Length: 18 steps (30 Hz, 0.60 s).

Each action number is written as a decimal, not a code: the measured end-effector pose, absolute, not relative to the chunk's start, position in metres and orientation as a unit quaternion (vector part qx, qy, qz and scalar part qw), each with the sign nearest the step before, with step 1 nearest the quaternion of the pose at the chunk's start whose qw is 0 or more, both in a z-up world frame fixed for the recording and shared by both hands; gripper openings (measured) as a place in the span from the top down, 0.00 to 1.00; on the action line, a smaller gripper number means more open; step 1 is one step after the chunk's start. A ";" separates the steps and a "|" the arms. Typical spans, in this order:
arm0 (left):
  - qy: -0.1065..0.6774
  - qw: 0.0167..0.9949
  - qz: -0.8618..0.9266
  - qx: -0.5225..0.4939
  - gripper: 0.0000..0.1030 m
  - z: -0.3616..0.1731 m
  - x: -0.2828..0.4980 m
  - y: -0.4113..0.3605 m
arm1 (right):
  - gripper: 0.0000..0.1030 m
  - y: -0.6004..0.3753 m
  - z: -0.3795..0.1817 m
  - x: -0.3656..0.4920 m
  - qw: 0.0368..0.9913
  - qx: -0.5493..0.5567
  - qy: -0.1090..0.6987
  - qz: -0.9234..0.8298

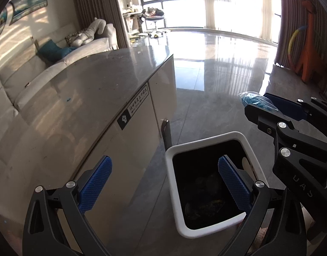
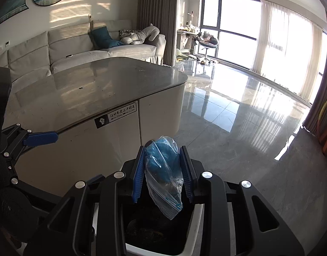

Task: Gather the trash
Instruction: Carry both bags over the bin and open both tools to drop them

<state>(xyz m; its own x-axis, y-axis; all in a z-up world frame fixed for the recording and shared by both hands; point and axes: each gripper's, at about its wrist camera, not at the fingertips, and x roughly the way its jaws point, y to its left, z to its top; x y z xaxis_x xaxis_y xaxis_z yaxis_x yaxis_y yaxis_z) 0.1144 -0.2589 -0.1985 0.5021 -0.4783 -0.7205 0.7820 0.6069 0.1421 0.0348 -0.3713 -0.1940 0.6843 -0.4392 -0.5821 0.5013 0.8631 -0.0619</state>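
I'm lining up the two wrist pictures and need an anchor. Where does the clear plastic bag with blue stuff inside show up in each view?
Left wrist view: plastic bag at the right edge, above the middle, sticking out of the right claw.
Right wrist view: bag at bottom centre, pinched between the blue pads, hanging over the bin.
Shared landmark: the white-rimmed trash bin beside the cabinet's black fist sticker.

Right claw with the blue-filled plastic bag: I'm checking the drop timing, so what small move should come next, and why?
Probably open the right claw to let go. It is shut on the plastic bag, whose lower end hangs over the bin opening. The left claw is open and empty above the same bin.
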 end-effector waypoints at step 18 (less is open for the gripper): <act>0.331 0.859 -0.336 0.199 0.05 -0.197 0.141 -0.236 | 0.66 -0.367 -0.233 0.052 0.897 0.041 0.374 -0.232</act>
